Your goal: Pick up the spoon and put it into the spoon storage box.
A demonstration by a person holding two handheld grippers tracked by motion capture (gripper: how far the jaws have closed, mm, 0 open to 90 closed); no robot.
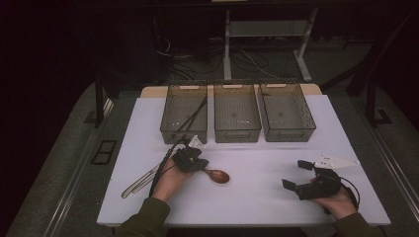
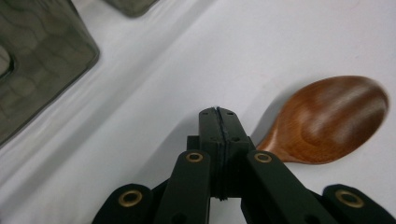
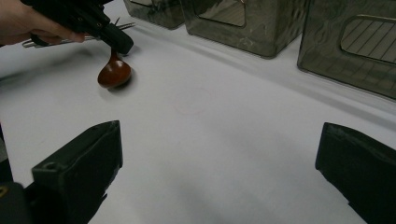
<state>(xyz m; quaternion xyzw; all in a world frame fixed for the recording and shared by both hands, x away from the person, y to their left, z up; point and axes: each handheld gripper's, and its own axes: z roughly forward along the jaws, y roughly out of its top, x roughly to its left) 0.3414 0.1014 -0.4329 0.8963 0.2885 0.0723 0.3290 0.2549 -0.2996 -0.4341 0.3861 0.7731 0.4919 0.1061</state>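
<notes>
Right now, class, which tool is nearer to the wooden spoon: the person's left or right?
Left. The left tool is shut on the wooden spoon at its handle. The right tool rests open far off, near the table's opposite edge.

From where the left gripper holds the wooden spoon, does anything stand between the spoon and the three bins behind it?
Nothing visible does. The left gripper is shut on the wooden spoon, and only bare white table lies between it and the bins.
</notes>
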